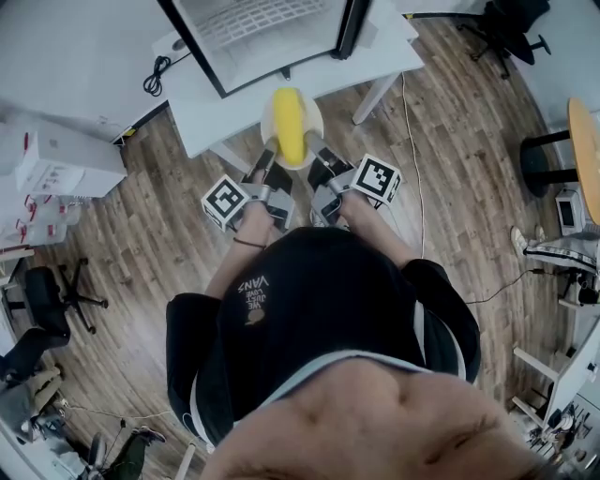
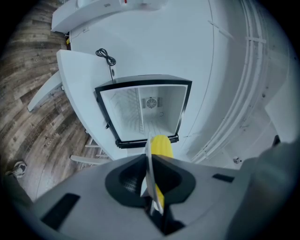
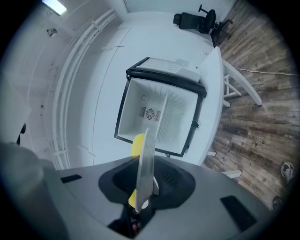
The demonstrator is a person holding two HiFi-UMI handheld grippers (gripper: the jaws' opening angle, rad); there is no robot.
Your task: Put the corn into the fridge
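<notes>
corn: on plate, facing open fridge | left hand-held gripper, right hand-held gripper: each pinching plate rim | handling: corn light, firm, likely to roll; hold rigid plate by opposite rims, level

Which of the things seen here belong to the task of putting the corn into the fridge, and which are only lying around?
Belong to the job:
- corn
- plate under it
- open fridge
- left gripper and right gripper, both shut on the plate's rim

Just lying about:
- black cable on the white table
- office chair
- white boxes
- round wooden table
</notes>
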